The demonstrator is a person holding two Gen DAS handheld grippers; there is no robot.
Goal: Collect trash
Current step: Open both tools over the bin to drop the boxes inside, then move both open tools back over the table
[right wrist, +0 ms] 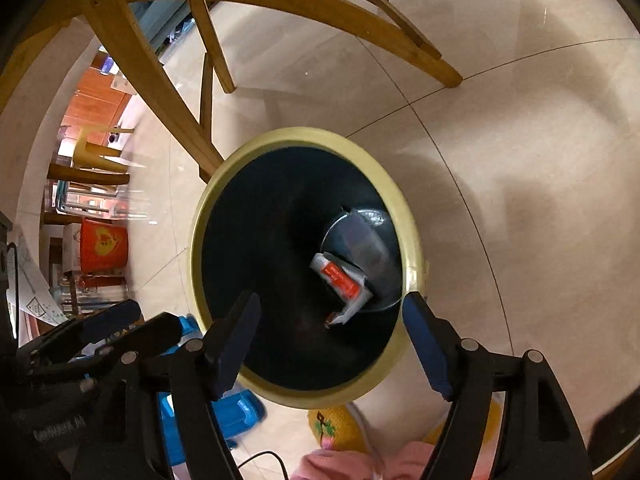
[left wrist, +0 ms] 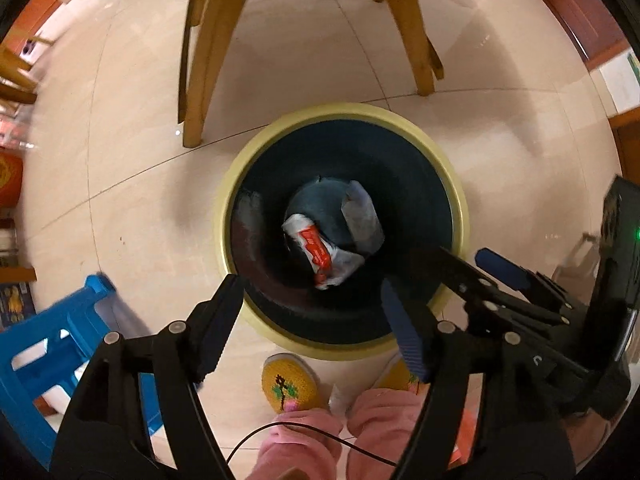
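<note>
Spread fingers (left wrist: 224, 320) (empty) flank binned wrapper (left wrist: 320, 250).

We see a glossy tiled floor (left wrist: 120, 184), varnished wooden chair legs (left wrist: 208, 60), a crinkled wrapper (left wrist: 320, 252) in the bin (left wrist: 224, 216), knitted slippers (left wrist: 290, 384) at the lower frame.

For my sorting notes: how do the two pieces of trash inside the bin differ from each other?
The red-and-white wrapper is bright, printed and crumpled; the grey wrapper is dull and plain, and looks flatter. The red-and-white wrapper lies on the floor of the bin, while the grey wrapper leans toward the wall. Both rest at the bottom, touching, and neither gripper holds them.
</note>
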